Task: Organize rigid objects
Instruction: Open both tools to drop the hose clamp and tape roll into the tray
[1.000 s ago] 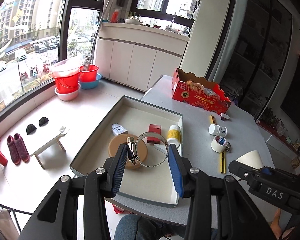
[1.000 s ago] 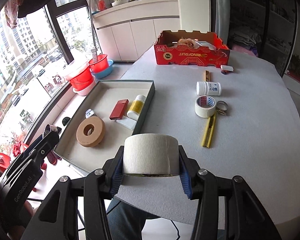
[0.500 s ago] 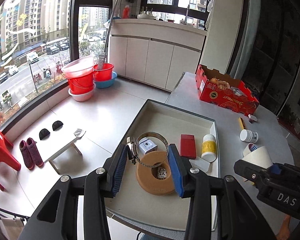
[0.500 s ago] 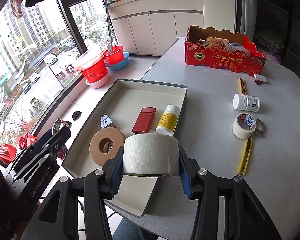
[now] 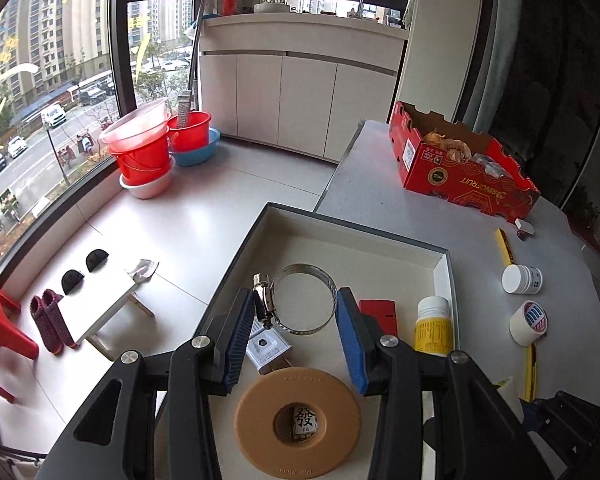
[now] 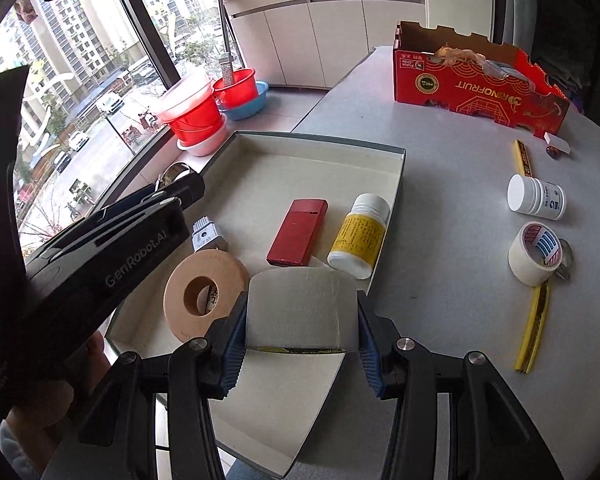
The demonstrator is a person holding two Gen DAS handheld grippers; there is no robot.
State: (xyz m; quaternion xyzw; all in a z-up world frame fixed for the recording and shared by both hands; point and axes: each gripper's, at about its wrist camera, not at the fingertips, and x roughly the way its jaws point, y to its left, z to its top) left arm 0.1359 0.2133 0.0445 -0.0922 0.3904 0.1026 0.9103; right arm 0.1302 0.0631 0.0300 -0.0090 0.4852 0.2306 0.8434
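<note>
My left gripper [image 5: 298, 314] is shut on a metal hose clamp [image 5: 302, 304], held above the open grey box [image 5: 444, 276] on the table's left side. My right gripper [image 6: 302, 320] is shut on a white tape roll [image 6: 302, 308], over the box's near right part. Inside the box lie a tan tape roll [image 6: 206, 292], a red case [image 6: 298, 232], a yellow-labelled bottle [image 6: 360, 236] and a small white plug [image 6: 206, 234]. The left gripper's body [image 6: 112, 248] hangs over the box's left wall in the right wrist view.
On the grey table right of the box lie a white jar [image 6: 536, 198], a small printed tape roll [image 6: 534, 254] against a second metal clamp [image 6: 565, 258], two yellow strips [image 6: 534, 328] and a red cardboard tray [image 6: 476, 80]. Red buckets [image 5: 148, 148] and a low stool stand on the floor left.
Both grippers moved forward and down over the box with their loads still gripped. The box contents now lie closer beneath them.
</note>
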